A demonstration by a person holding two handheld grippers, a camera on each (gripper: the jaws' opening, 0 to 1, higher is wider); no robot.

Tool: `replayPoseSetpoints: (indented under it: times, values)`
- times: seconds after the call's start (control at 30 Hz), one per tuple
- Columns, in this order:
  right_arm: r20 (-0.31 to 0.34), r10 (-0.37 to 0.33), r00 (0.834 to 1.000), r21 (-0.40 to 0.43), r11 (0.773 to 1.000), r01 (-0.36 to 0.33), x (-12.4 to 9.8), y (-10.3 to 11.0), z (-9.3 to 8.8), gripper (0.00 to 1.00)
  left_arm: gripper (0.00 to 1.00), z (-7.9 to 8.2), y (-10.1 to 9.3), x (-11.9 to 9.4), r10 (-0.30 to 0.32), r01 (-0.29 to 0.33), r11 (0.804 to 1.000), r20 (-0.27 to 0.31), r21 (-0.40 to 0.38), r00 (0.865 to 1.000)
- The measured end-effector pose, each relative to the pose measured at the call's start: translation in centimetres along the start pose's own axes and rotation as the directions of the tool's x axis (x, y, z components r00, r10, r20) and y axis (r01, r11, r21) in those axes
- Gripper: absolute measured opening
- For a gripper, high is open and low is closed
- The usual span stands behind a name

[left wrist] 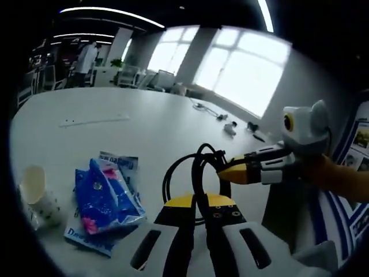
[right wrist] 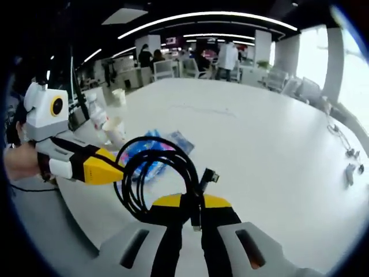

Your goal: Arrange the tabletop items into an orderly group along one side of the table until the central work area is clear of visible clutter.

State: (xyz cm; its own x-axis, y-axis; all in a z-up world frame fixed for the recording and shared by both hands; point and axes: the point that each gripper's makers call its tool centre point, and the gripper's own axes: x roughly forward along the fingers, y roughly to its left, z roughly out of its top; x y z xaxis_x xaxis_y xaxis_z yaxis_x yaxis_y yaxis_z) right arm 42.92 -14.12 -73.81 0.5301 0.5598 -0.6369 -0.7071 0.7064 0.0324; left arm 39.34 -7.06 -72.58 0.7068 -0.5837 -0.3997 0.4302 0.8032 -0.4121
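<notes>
On the white table (left wrist: pixel 144 127), seen from the left gripper view, the left gripper (left wrist: pixel 199 216) has its jaws pinched shut on a black cable (left wrist: pixel 184 170) that loops up from them. The right gripper (left wrist: pixel 239 171) comes in just beside the loop, touching it. Left of the cable lie blue snack bags (left wrist: pixel 106 199), and past them stands a paper cup (left wrist: pixel 36 190). From the right gripper view, the right gripper (right wrist: pixel 190 210) is closed on the same cable (right wrist: pixel 153 173), coiled in rings above it, and the left gripper (right wrist: pixel 109 170) pokes into the coil. Behind the cable sit the bags (right wrist: pixel 153 151) and the cup (right wrist: pixel 114 131). I think the cable is light and floppy, so hold the whole bunch.
</notes>
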Motion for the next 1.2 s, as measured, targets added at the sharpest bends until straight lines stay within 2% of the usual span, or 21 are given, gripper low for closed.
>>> replayPoseSetpoints:
  times: [0.53, 1.2]
  values:
    - [-0.064, -0.048, 0.997, 0.051, 0.997, 0.052, -2.3, -2.7, -4.0, 0.06, 0.01, -2.2, -3.2, 3.4, -0.075, 0.073, 0.997, -0.048, -0.026, 0.996]
    - [-0.124, -0.041, 0.991, 0.064, 0.997, 0.05, -1.0, -5.5, -5.7, 0.06, 0.01, -3.2, -3.2, 6.5, -0.096, 0.092, 0.994, -0.08, -0.058, 0.992]
